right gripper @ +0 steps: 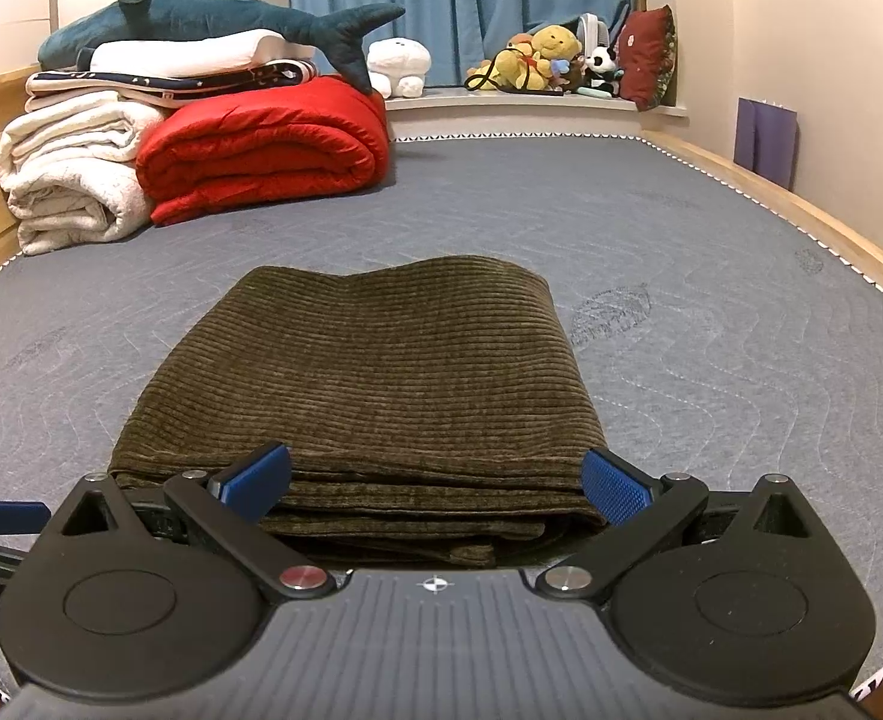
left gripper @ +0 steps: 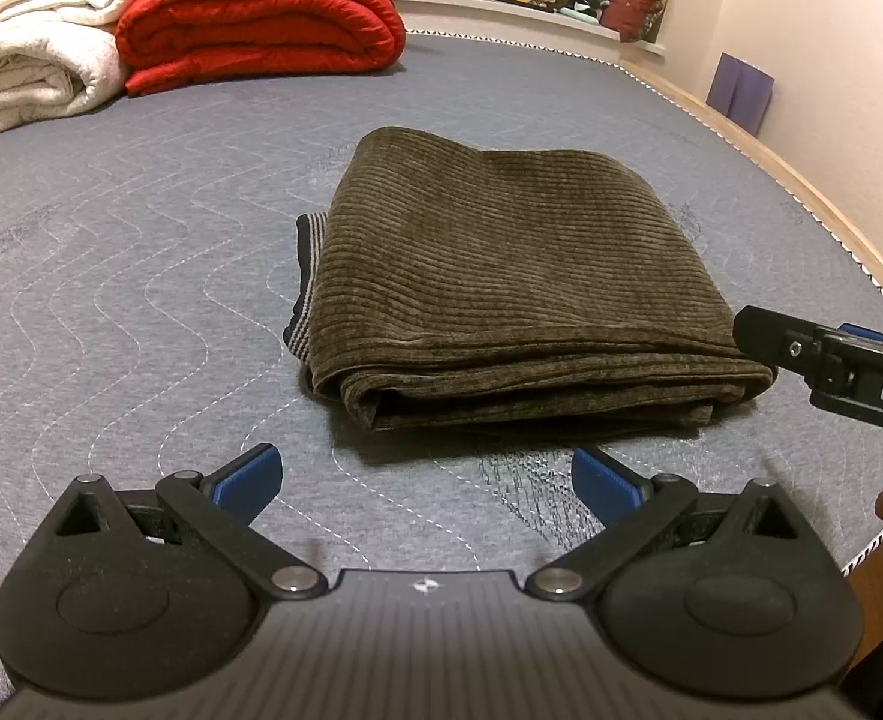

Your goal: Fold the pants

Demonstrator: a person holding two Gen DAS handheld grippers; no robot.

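Observation:
The olive-brown corduroy pants (left gripper: 501,276) lie folded into a thick rectangle on the grey quilted mattress (left gripper: 141,276); a striped waistband edge shows at their left side. My left gripper (left gripper: 426,477) is open and empty, just in front of the fold's near edge. The right gripper's black body enters the left wrist view from the right (left gripper: 831,366), beside the pants' right corner. In the right wrist view the pants (right gripper: 369,366) fill the middle, and my right gripper (right gripper: 435,483) is open, its blue pads straddling the near folded edge without holding it.
A red folded quilt (right gripper: 261,150) and white rolled blankets (right gripper: 69,180) sit at the far left, with a plush shark (right gripper: 213,18) on top. Soft toys (right gripper: 537,57) line the window ledge. The bed's wooden rail (right gripper: 801,210) runs along the right.

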